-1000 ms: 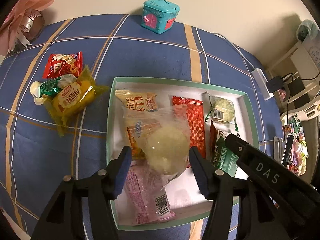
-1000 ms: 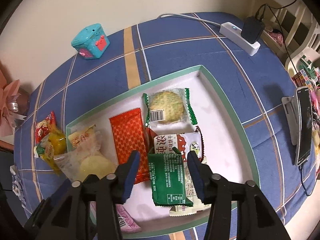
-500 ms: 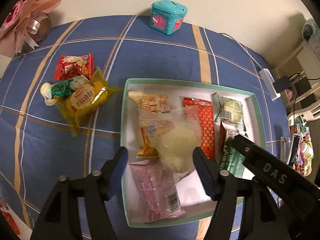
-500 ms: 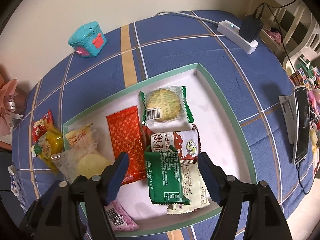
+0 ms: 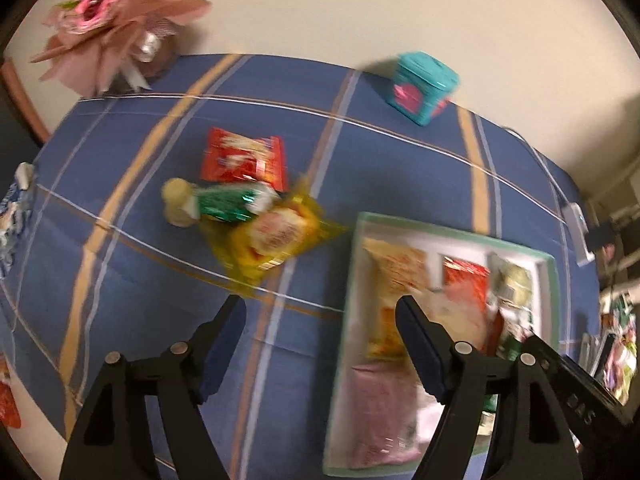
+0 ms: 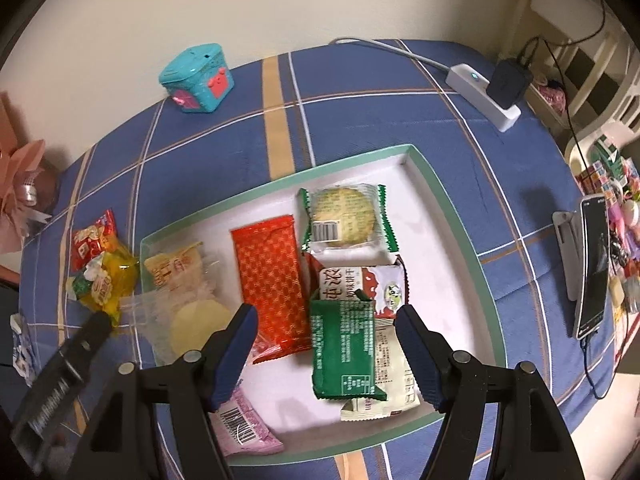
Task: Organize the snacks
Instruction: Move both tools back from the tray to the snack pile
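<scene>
A white tray with a green rim [image 6: 448, 196] [image 5: 354, 264] holds several wrapped snacks: a green packet [image 6: 344, 354], a red packet [image 6: 270, 280], a round biscuit [image 6: 344, 214], a clear bag with a pale cake [image 6: 192, 320] and a pink packet [image 6: 244, 428]. Three snacks lie on the cloth left of the tray: a yellow packet [image 5: 276, 238], a green-wrapped one [image 5: 224, 202] and a red one [image 5: 244, 160]. My left gripper [image 5: 320, 320] is open and empty, above the cloth between the yellow packet and the tray. My right gripper [image 6: 326, 328] is open and empty above the green packet.
A teal toy box [image 5: 424, 88] [image 6: 198, 78] stands at the table's far edge. A pink bouquet [image 5: 108, 24] is at the far left. A white power strip with a black plug [image 6: 486, 92] and a phone on a stand [image 6: 592, 272] sit at the right.
My left gripper has let go of the clear bag and swung left off the tray toward the loose snacks. My right gripper has opened wide and lifted off the green packet.
</scene>
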A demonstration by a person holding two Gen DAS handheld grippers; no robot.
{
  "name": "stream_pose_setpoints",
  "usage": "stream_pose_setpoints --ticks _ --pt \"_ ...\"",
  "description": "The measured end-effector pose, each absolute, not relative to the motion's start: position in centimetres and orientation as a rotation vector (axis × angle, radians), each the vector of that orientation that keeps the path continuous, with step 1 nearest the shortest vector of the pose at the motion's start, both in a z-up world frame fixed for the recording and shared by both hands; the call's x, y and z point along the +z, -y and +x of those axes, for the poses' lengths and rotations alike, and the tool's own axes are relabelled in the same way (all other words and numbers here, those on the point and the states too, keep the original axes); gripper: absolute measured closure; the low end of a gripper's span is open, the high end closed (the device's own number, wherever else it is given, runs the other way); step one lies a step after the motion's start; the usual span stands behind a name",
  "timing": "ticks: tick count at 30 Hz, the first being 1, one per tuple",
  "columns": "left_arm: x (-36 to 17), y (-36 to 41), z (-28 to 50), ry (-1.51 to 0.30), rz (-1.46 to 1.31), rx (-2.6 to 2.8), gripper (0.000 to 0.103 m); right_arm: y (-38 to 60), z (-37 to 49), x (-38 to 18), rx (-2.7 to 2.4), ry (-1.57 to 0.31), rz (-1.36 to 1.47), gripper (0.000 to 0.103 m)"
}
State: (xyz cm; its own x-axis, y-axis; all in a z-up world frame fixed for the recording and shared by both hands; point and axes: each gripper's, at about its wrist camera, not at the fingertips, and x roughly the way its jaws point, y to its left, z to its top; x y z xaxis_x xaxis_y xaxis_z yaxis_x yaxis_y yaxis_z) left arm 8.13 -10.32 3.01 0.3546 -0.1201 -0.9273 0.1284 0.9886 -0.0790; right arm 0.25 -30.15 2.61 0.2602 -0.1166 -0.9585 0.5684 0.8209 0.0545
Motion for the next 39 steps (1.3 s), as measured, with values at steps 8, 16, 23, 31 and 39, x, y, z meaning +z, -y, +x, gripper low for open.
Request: stream_pose_setpoints --ticks 8,16,23,31,39 --pt "3.1 7.6 9.5 -1.175 0.037 -0.071 0.024 27.7 1.3 2.4 -0.431 -1.249 0.357 0.028" --pt "2.5 6.7 9.9 -1.181 0.045 -0.041 0.006 26.7 1.7 2.3 -0.406 -1.235 0.299 0.000" --pt "2.0 6.4 10.2 -1.192 0.048 -0.040 0.000 26.3 2.0 2.0 -0.396 -1.235 0.261 0.000" --pt "2.4 5.6 10.5 -1.164 0.011 -0.048 0.000 25.1 2.5 2.2 -0.372 -1.235 0.219 0.000" --pt "3.5 2.0 11.4 -1.086 0.028 0.050 0.000 21.7 3.7 2.3 -0.319 -1.241 0.174 0.000"
